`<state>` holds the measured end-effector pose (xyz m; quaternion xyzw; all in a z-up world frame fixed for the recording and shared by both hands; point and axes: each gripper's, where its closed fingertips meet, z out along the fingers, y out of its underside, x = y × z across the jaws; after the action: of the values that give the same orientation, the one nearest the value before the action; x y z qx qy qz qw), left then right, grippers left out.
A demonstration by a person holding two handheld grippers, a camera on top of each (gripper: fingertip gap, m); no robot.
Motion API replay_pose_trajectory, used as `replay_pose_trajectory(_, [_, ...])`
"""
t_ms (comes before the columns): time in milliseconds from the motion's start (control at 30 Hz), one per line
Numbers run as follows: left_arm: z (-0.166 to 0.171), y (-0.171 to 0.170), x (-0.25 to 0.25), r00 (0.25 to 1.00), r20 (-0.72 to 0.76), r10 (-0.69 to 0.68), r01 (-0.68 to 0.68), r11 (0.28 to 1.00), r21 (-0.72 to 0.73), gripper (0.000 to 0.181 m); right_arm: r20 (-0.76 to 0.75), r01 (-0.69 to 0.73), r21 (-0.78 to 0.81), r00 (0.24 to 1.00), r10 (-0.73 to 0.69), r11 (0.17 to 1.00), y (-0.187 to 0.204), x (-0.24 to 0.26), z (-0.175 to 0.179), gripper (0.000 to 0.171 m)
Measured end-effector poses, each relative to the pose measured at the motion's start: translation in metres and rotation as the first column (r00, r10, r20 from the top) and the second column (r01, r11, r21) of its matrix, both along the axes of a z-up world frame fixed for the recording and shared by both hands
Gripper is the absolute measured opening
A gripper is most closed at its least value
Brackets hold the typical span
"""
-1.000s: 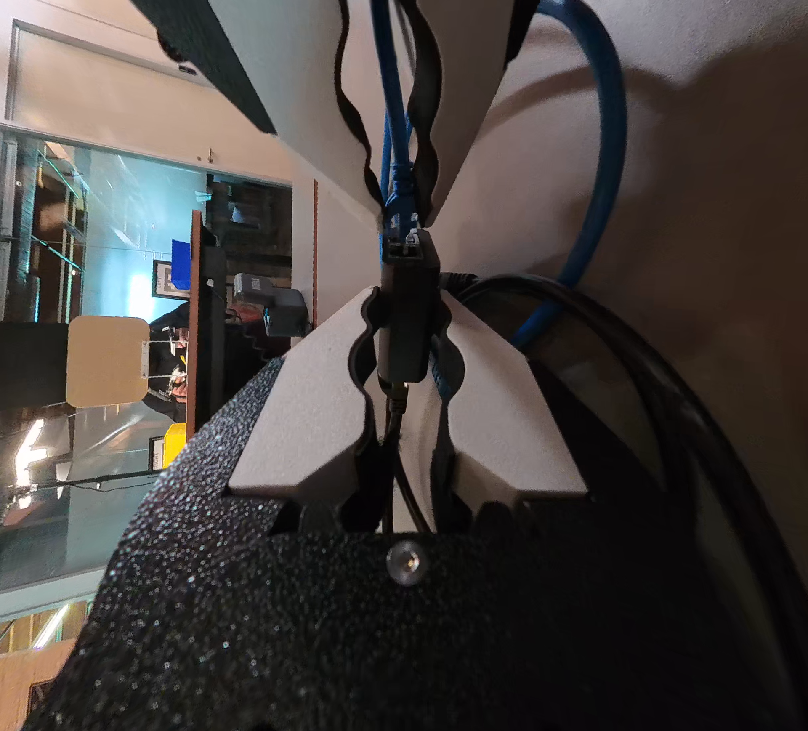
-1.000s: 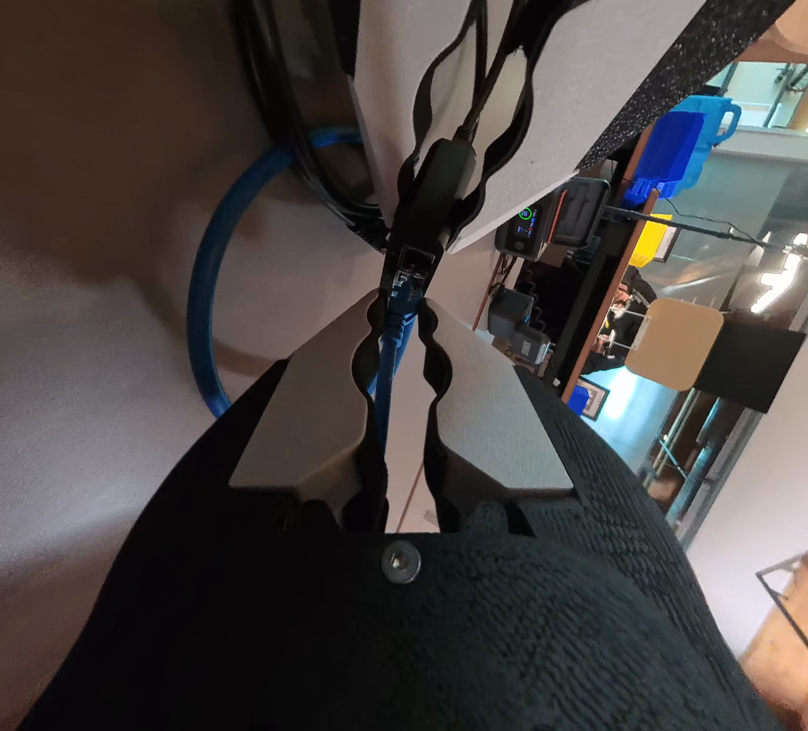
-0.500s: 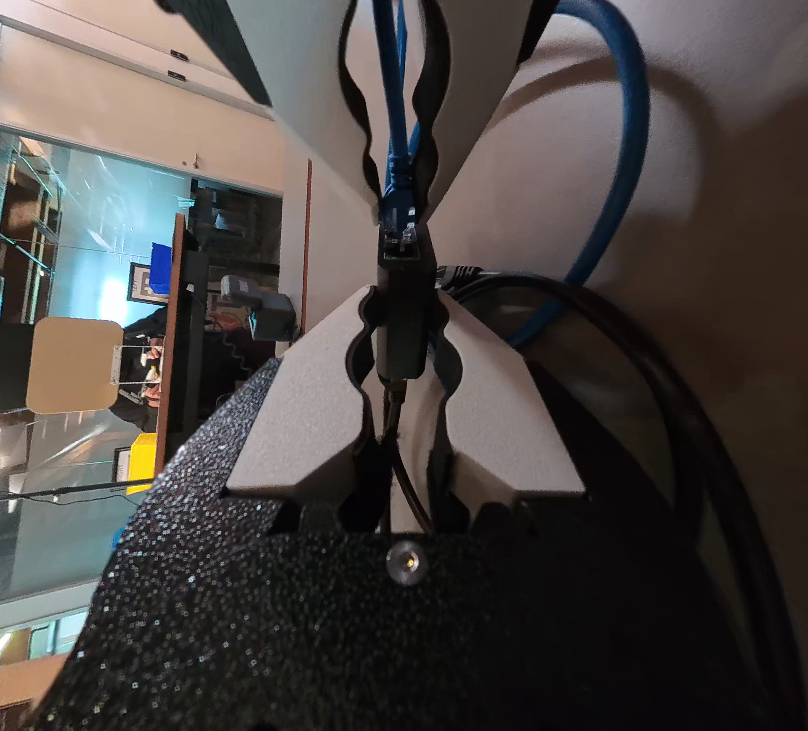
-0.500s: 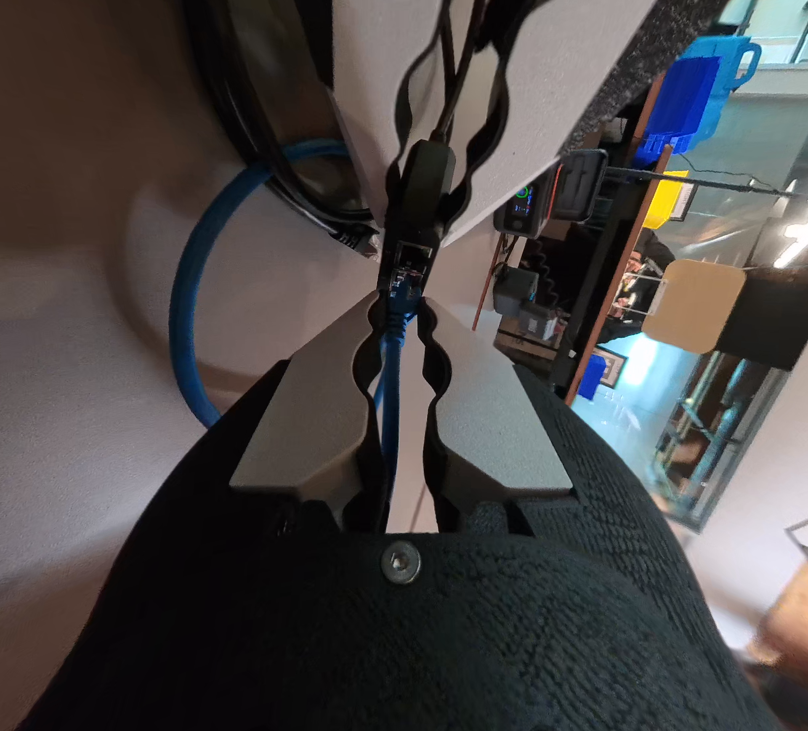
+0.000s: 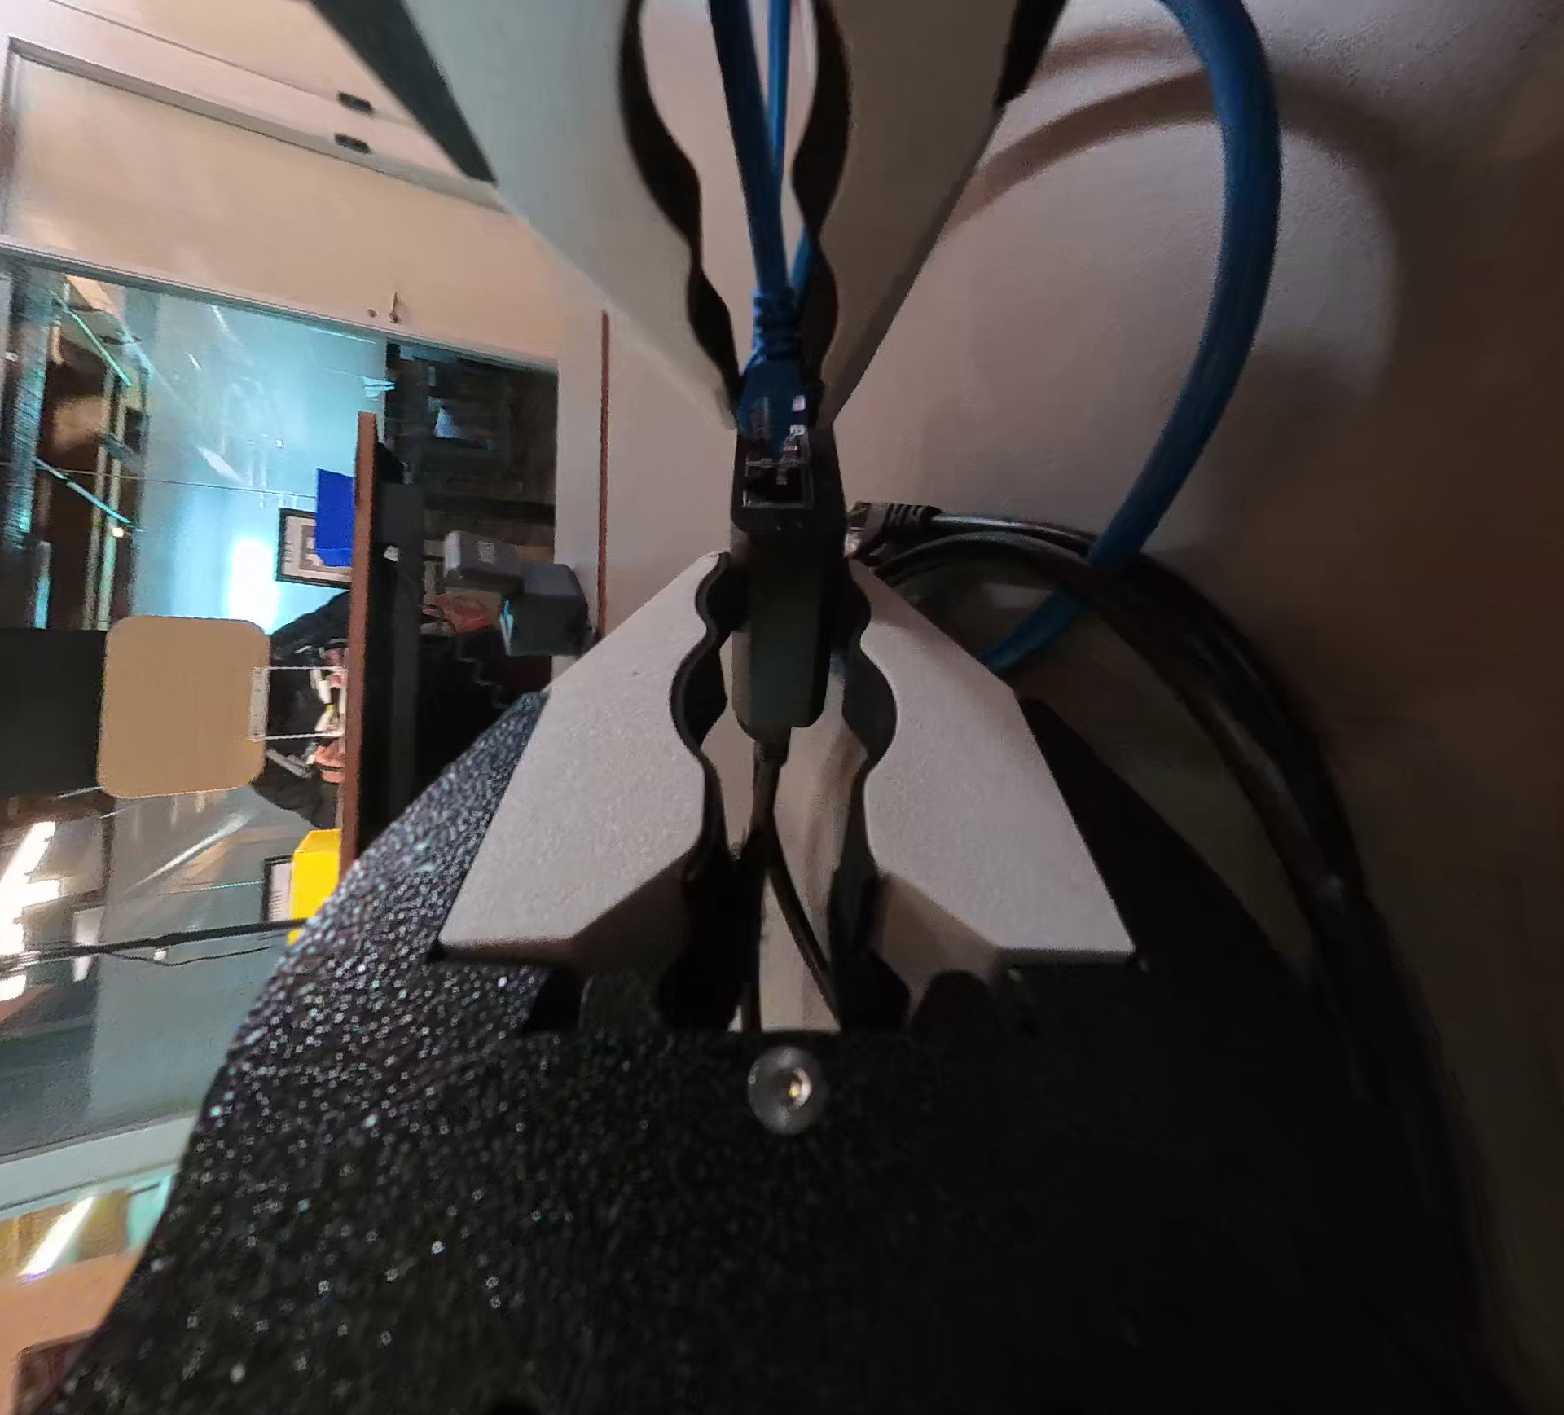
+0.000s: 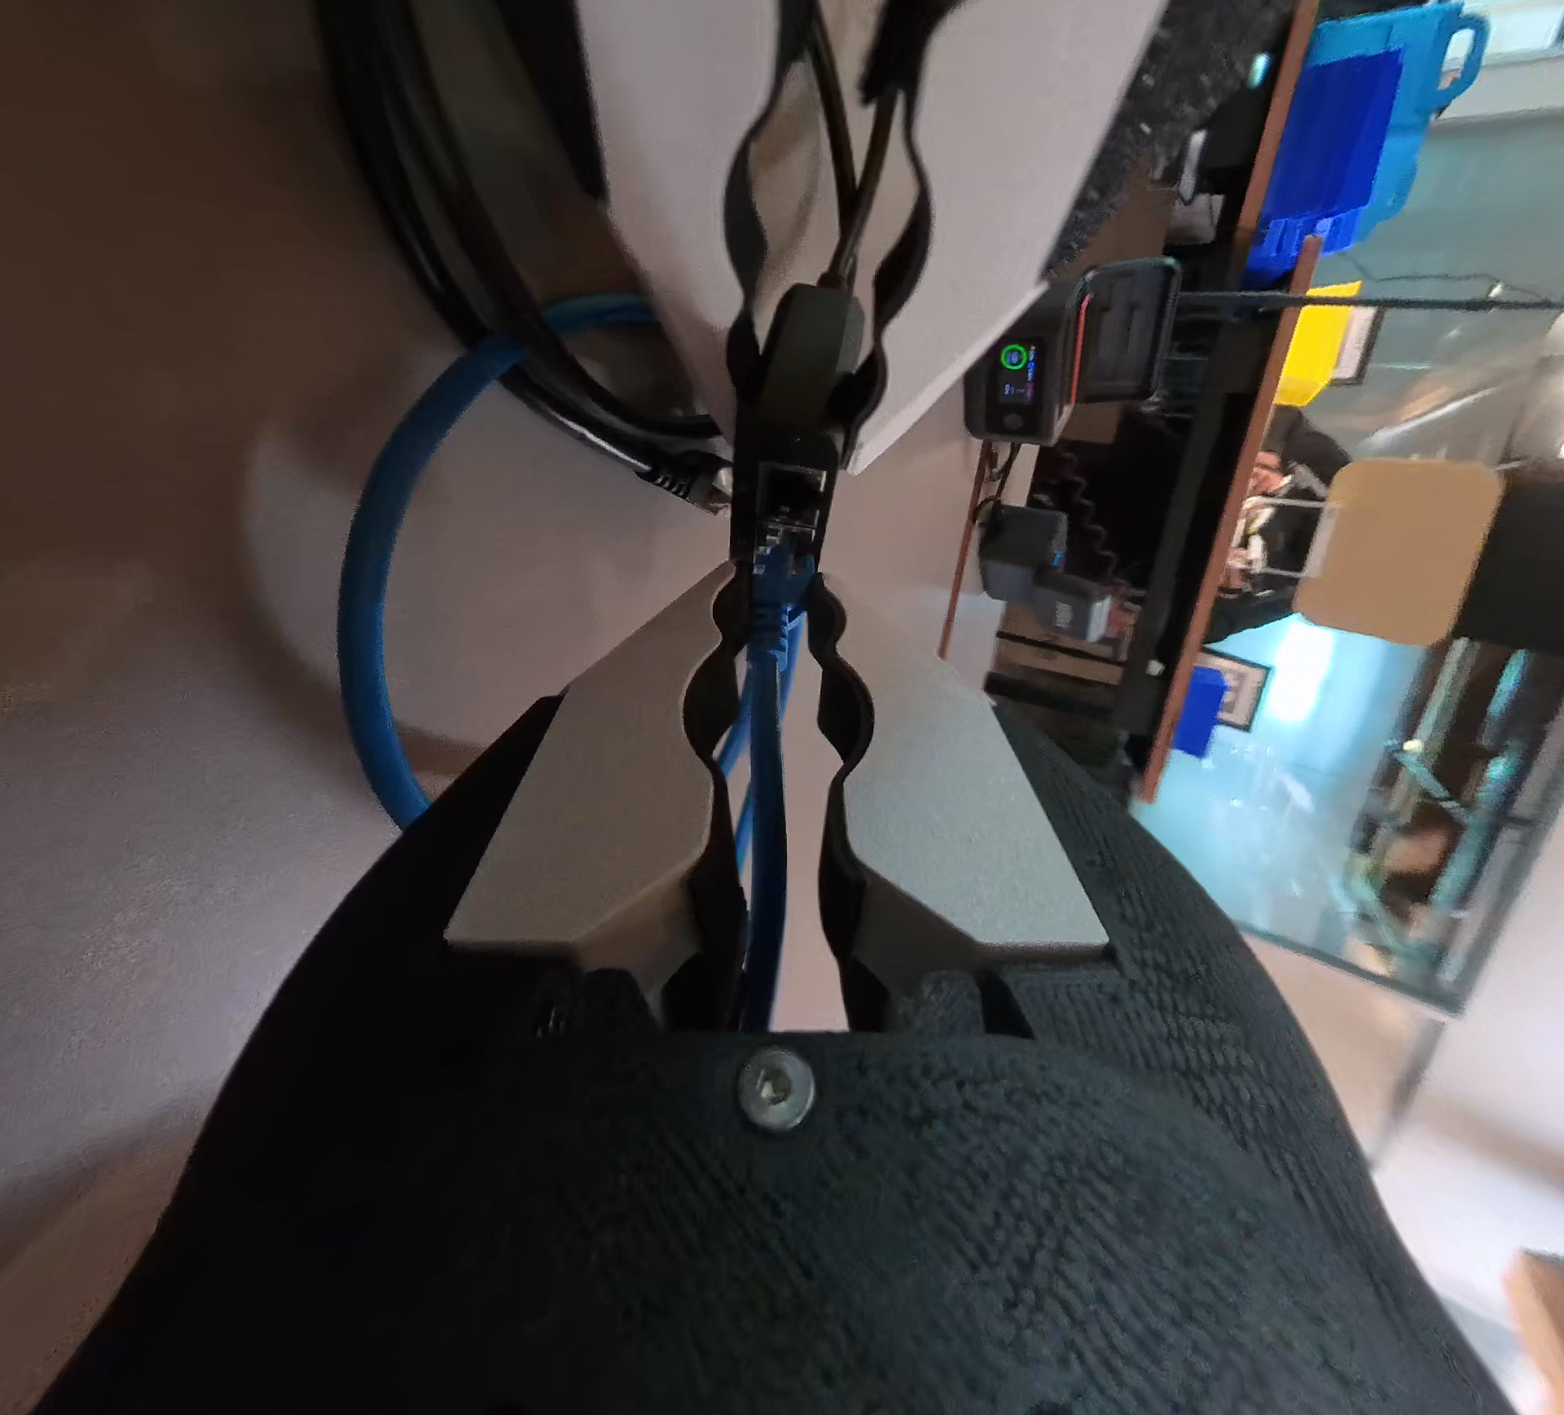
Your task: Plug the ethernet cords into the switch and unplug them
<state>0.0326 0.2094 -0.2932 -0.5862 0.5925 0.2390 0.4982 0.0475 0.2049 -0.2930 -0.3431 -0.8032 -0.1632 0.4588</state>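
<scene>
Ethernet cord, bright blue, runs down between the right gripper's fingers in the left wrist view, and its blue plug sits at the mouth of the port in a small black adapter. Whether the plug is fully seated cannot be told; the port's opening shows just below the plug's tip. The adapter stands upright at the centre of that view, pinched between the two grey fingers of the left gripper, which are pressed in against its sides. A thin black lead leaves the adapter's lower end toward 6 o'clock, passing back between the fingers.

In the right wrist view the same joint appears reversed: the cord rises from 6 o'clock between the fingers of the right gripper, which are closed on the plug just behind its tip, and the adapter hangs at 12 o'clock in the other gripper's grip.

From the plug, the cord's slack sweeps out in a wide loop toward 2 o'clock in the left wrist view, and toward 9 o'clock in the right wrist view, lying against a pale surface. A bundle of black cables curves at 3 o'clock beside the adapter, with a free black plug end just next to it.

Farther off, at 9 o'clock in the left wrist view, a glass partition and dark shelving show; blue bins hang at 2 o'clock in the right wrist view.
</scene>
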Motion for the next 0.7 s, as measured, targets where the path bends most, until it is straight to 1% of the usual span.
replay_pose_trajectory(100, [0.001,-0.001,-0.002,0.999,0.035,-0.015,0.016,1.000,-0.025,0.022,0.058,-0.049,0.066,0.997,0.045,0.997,-0.004,-0.001,0.001,0.012])
replay_pose_trajectory(200, [0.000,-0.005,0.000,0.999,0.029,-0.039,0.040,0.999,-0.034,0.022,0.140,-0.115,0.118,0.985,0.098,0.986,-0.008,0.001,0.000,0.012])
replay_pose_trajectory(300, [0.000,-0.007,0.003,0.998,0.038,-0.058,0.059,0.997,-0.039,0.022,0.173,-0.145,0.118,0.977,0.123,0.982,-0.011,0.003,0.001,0.012])
replay_pose_trajectory(367, [0.000,-0.006,0.003,0.998,0.035,-0.056,0.057,0.998,-0.032,0.022,0.161,-0.132,0.104,0.980,0.114,0.986,-0.011,0.003,0.001,0.012])
replay_pose_trajectory(500, [-0.001,-0.003,0.002,0.999,0.035,-0.008,0.009,1.000,-0.019,0.022,0.098,-0.078,0.069,0.993,0.071,0.995,-0.005,0.000,0.000,0.011])
replay_pose_trajectory(633, [0.004,-0.006,0.009,0.992,0.125,-0.033,0.034,0.999,-0.007,0.022,0.005,-0.049,0.019,0.999,0.049,0.999,-0.004,0.008,0.005,0.012])
replay_pose_trajectory(667, [0.006,-0.006,0.011,0.986,0.159,-0.046,0.047,0.999,-0.005,0.027,-0.018,-0.049,0.009,0.999,0.049,0.999,-0.005,0.009,0.006,0.012])
replay_pose_trajectory(700, [0.009,-0.005,0.012,0.980,0.192,-0.051,0.052,0.999,-0.001,0.036,-0.040,-0.044,-0.006,0.998,0.043,0.999,-0.006,0.010,0.006,0.012])
